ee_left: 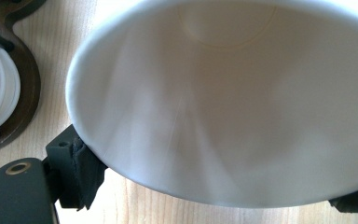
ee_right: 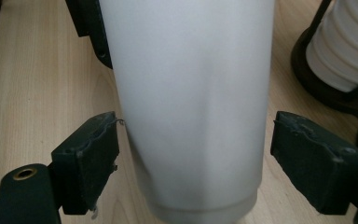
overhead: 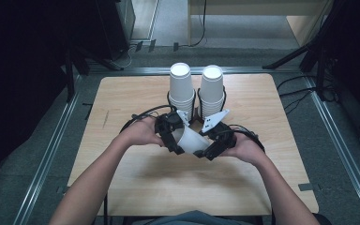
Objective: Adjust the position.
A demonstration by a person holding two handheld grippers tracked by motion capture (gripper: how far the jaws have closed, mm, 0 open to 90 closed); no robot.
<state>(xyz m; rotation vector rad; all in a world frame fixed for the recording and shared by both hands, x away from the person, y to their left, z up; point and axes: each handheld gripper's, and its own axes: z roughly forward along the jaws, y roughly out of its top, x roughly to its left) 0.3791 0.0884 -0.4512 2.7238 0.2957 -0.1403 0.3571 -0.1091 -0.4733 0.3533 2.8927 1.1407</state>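
1. Single white paper cup (overhead: 191,139) held tilted above the wooden table (overhead: 136,178), just in front of the two cup stacks (overhead: 182,89) in their dark holder (ee_right: 328,93).
2. Left gripper (overhead: 171,133) clamped across the cup's open rim (ee_left: 223,107), pads (ee_left: 86,170) pressing both sides; probably steadying the mouth end.
3. Right gripper (overhead: 214,144) straddling the cup's narrow base end (ee_right: 193,116); jaws wide, left pad (ee_right: 89,161) just grazing the wall, right pad (ee_right: 314,156) standing clear.
4. Likely a handover or separation of nested cups, grip taken at opposite ends.
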